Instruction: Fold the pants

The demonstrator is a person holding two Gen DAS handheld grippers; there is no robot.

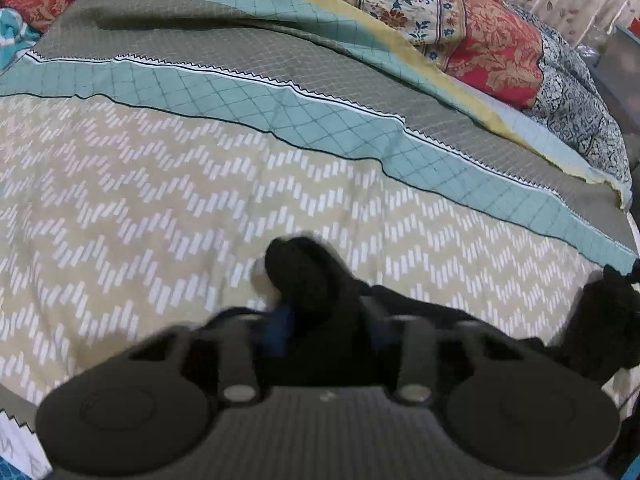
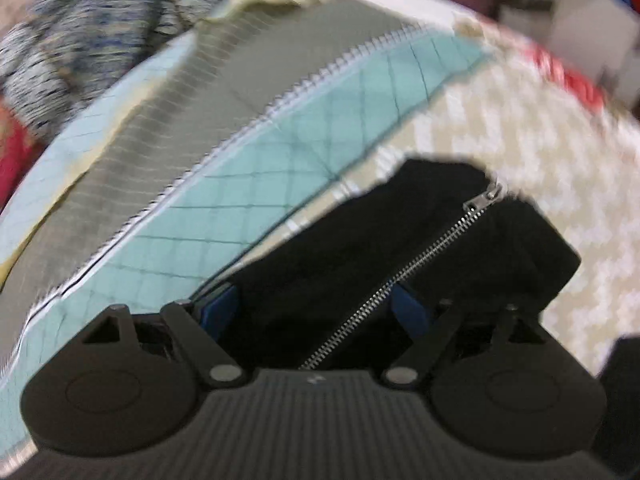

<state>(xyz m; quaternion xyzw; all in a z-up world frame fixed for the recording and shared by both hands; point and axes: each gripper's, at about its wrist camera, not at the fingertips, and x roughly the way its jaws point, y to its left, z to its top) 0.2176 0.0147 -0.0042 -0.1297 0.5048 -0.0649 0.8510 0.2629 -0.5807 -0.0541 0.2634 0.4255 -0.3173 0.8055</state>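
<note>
No text, label, brand, number or sign can be read in either wrist view. The bedsheet point(image 1: 200, 184) bears only chevron and grid patterns, and the black pants point(image 2: 360, 240) show a bare metal zipper point(image 2: 420, 256) with no lettering.

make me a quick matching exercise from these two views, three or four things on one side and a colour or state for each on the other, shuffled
Things:
1. pants
2. zipper
3. pillow
4. left tool

Colour or state:
A. red with a floral print
B. silver metal teeth
C. black fabric
D. shut on a bunch of fabric

Pairs: 1-C, 2-B, 3-A, 4-D
</note>
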